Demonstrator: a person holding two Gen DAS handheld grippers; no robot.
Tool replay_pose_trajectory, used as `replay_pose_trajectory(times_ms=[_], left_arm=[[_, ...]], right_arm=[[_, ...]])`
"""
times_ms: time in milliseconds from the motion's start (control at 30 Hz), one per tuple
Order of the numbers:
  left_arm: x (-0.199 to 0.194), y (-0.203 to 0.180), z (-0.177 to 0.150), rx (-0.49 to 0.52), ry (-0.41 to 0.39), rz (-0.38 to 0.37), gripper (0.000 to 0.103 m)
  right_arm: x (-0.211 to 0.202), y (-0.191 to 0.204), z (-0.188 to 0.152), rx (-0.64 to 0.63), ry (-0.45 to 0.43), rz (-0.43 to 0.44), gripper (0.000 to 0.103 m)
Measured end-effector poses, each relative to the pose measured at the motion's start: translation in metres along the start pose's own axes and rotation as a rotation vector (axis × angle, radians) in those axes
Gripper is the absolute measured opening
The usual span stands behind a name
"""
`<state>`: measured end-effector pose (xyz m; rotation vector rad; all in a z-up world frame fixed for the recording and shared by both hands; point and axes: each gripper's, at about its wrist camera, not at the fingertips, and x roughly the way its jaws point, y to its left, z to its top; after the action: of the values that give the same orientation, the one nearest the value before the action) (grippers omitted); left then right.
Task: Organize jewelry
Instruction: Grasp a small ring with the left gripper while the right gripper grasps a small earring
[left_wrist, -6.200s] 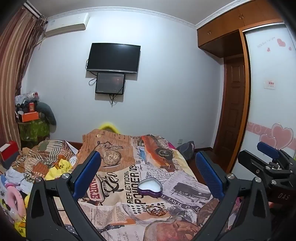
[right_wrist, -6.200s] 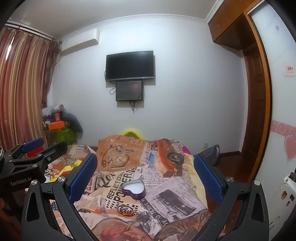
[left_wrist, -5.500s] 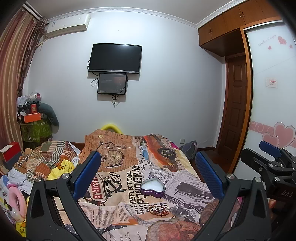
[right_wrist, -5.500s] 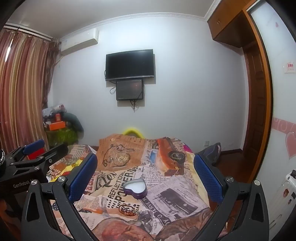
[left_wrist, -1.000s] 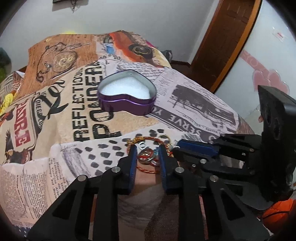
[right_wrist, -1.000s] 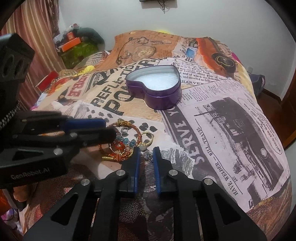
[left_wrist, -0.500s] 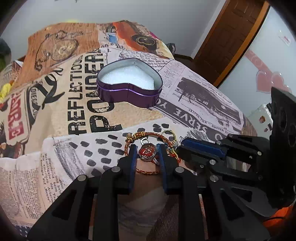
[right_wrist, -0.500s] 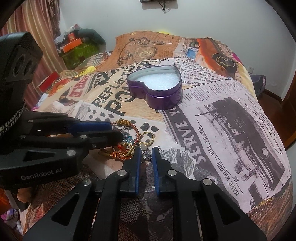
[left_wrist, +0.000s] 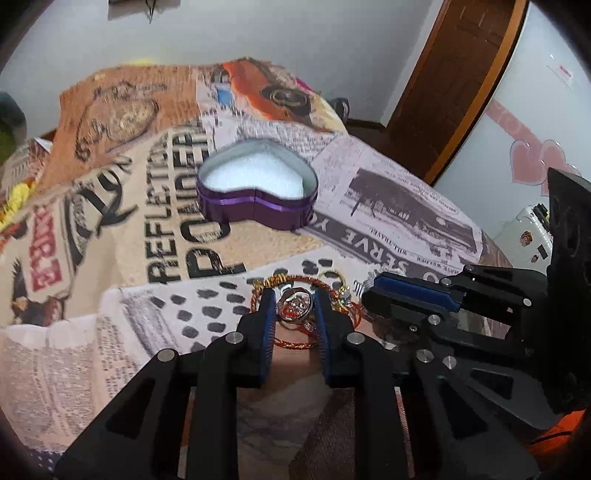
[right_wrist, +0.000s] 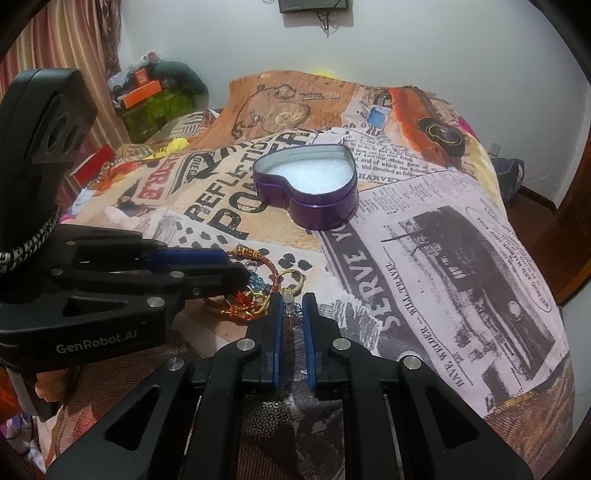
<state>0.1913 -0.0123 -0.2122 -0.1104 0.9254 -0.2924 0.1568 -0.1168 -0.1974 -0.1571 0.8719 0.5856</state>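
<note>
The left gripper (left_wrist: 291, 308) has just been closing its jaws, which now pinch a round pendant (left_wrist: 294, 305) off the bed (right_wrist: 443, 240). The right gripper (right_wrist: 293, 308), nearly closed, pins the tangled jewelry (right_wrist: 258, 291), probably steadying it. The heart tin (right_wrist: 310, 188) waits farther off.

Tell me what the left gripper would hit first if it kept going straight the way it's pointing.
The left gripper already has the round charm between its pads; straight on it would likely press into the red cord bracelet and the bedspread, well short of the purple heart tin.

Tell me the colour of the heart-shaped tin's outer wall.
Purple, with a white lining; the heart-shaped tin shows best in the right wrist view.
</note>
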Motion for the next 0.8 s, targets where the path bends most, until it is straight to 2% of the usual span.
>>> replay_pose_trajectory(times_ms=[133, 500, 800], left_arm=[[-0.014, -0.005, 0.002, 0.022, -0.035, 0.021, 0.02], [-0.057, 0.005, 0.015, -0.006, -0.137, 0.054, 0.02], [-0.073, 0.018, 0.034, -0.013, -0.204, 0.083, 0.02]], right_arm=[[-0.01, 0.0, 0.004, 0.005, -0.017, -0.014, 0.009], [-0.048, 0.007, 0.024, 0.012, -0.119, -0.058, 0.009], [-0.062, 0.008, 0.047, 0.025, -0.191, -0.096, 0.009]])
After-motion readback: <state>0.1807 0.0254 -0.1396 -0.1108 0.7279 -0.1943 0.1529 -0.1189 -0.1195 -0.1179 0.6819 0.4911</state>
